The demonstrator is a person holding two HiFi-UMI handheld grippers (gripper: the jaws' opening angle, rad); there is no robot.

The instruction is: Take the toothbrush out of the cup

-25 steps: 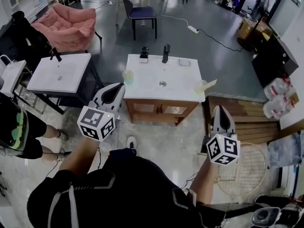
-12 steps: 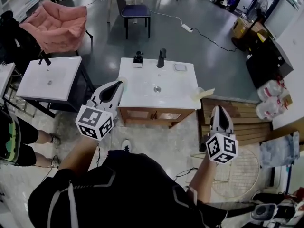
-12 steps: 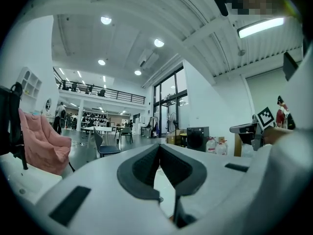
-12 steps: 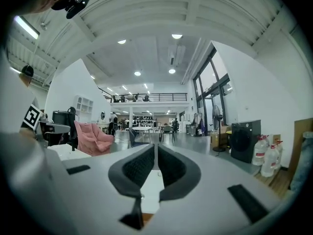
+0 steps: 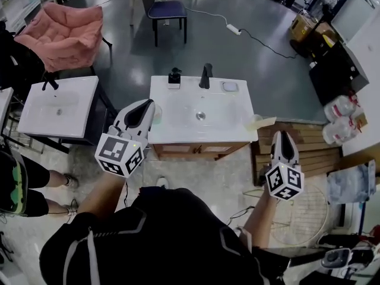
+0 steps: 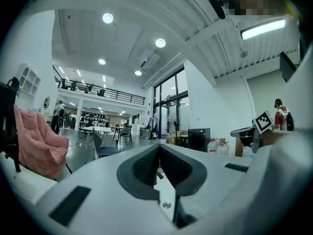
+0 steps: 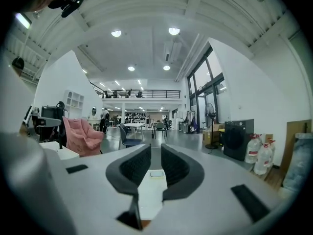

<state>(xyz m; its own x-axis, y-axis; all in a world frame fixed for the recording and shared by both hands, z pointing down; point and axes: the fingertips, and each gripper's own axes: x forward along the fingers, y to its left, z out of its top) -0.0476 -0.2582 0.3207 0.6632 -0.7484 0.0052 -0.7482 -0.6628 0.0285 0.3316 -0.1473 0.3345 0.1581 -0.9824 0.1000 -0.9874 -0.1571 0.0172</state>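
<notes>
worktop point(image 5: 178, 122): white, basin in its middle
tap point(image 5: 206, 76): black, at the back edge
cup point(image 5: 253, 124): front right corner
toothbrush point(image 5: 267, 121): in the cup, leaning past the right edge
left gripper point(image 5: 144, 107): at the left edge
right gripper point(image 5: 284, 136): off the front right corner, jaws just opening, empty

The white rectangular vanity top point(image 5: 178, 120) on its wooden cabinet lies bare across front and middle. Along its back edge stand a black soap dispenser point(image 5: 174, 78), a tall black faucet point(image 5: 206, 76) and a small grey soap dish point(image 5: 229, 86). Its front right corner holds a pale translucent cup point(image 5: 253, 125), a toothbrush point(image 5: 266, 120) leaning out rightward. Left of it stands a second white basin stand point(image 5: 56, 108); right of it, low wooden planks point(image 5: 300, 138).
</notes>
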